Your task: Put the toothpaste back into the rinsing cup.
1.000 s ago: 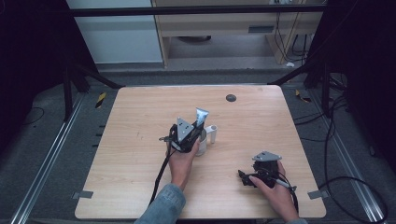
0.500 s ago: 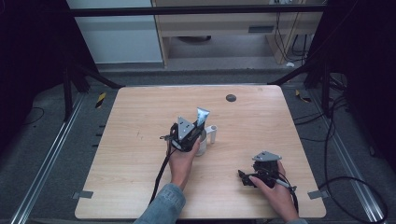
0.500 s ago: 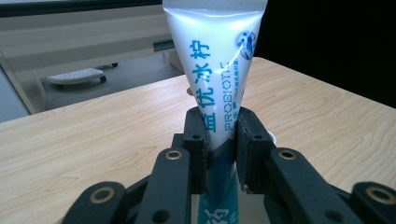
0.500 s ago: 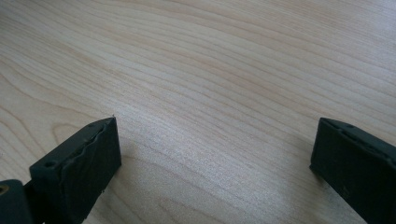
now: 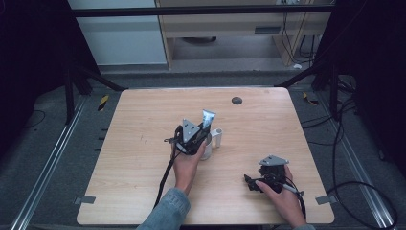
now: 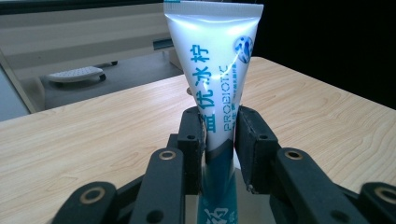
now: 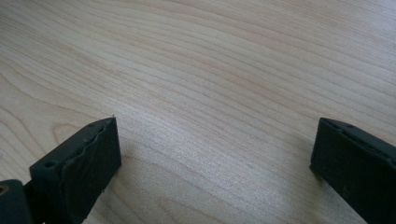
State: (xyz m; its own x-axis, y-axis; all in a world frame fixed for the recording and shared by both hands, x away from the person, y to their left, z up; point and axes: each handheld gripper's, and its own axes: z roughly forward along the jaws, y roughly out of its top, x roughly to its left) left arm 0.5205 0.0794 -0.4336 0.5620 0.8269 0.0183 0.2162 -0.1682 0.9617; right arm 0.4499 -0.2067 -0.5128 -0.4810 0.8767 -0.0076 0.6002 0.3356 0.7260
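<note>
We see tube upright, long axis vertical, crimped end up, mid-bench | left gripper easing apart, tube between, right pad clear | right gripper released, near front-right corner | pale wooden bench, dim room

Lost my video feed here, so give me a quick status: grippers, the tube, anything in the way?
Left gripper around upright toothpaste tube, jaws just easing open, right pad off it. Right gripper open, idle over bare table. Tube stands in white cup; nothing in the way.
</note>
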